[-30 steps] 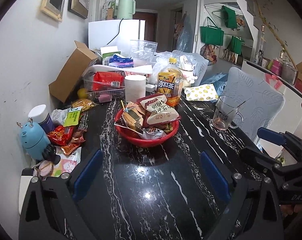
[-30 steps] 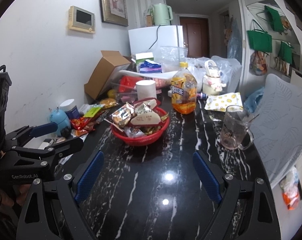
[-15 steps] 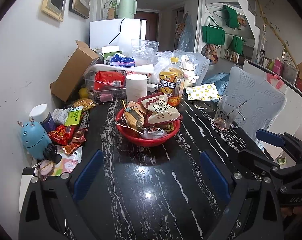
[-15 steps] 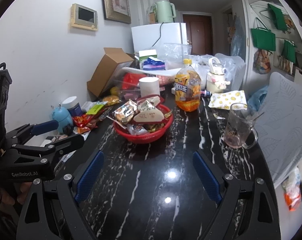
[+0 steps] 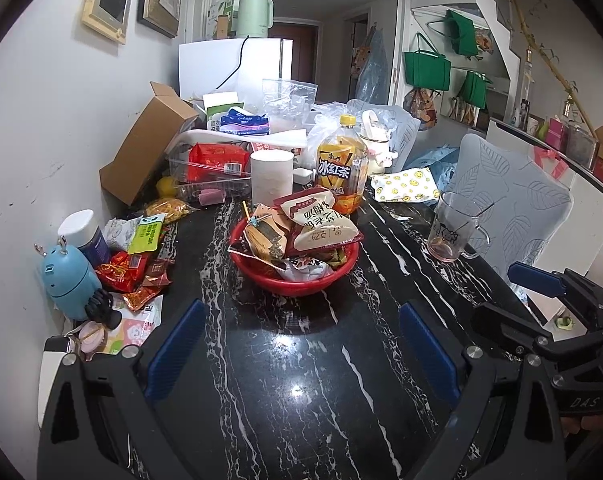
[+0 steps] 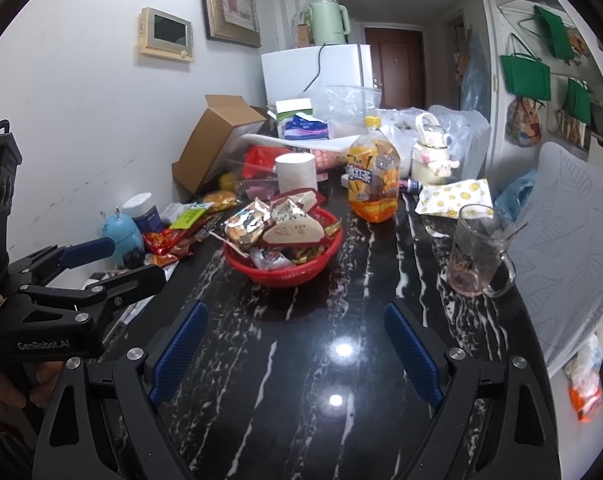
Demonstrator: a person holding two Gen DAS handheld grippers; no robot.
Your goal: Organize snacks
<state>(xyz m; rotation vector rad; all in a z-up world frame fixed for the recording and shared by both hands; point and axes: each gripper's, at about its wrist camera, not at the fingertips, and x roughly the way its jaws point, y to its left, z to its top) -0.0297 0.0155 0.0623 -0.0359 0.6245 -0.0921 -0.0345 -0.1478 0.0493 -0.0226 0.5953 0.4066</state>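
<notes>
Your two grippers hover side by side over a glossy black marble table (image 5: 301, 380) veined in white, both held wide apart with nothing between their ribbed blue pads. Your left gripper (image 5: 297, 344) frames bare stone, its fingers (image 5: 177, 344) matte black with metal bolts; your right gripper (image 6: 297, 344) does the same, and each shows at the edge of the other's view.

At twelve o'clock from both, near the table's middle, sits the round red plastic basket (image 5: 297, 284), heaped with crinkled foil and paper snack packets (image 5: 301, 228), the top ones tilted and overhanging the rim. More loose snacks (image 5: 133, 268), shiny red and lime-green wrappers, lie scattered at ten o'clock beside the wall, just by a rounded pale-blue gadget (image 5: 67, 280) and a white-capped jar (image 5: 81, 232).

Behind the basket, at twelve to one o'clock, stand a white paper roll (image 5: 272, 176) and a plastic bottle of amber iced tea (image 5: 341, 168) with a yellow cap, both upright. A clear glass mug (image 5: 453, 232) with a thin stick inside stands at two o'clock, near a smiley-print pouch (image 5: 405, 186). An open cardboard box (image 5: 145, 148) leans against the wall at eleven o'clock, above a clear plastic tray holding a red packet (image 5: 217, 160).
</notes>
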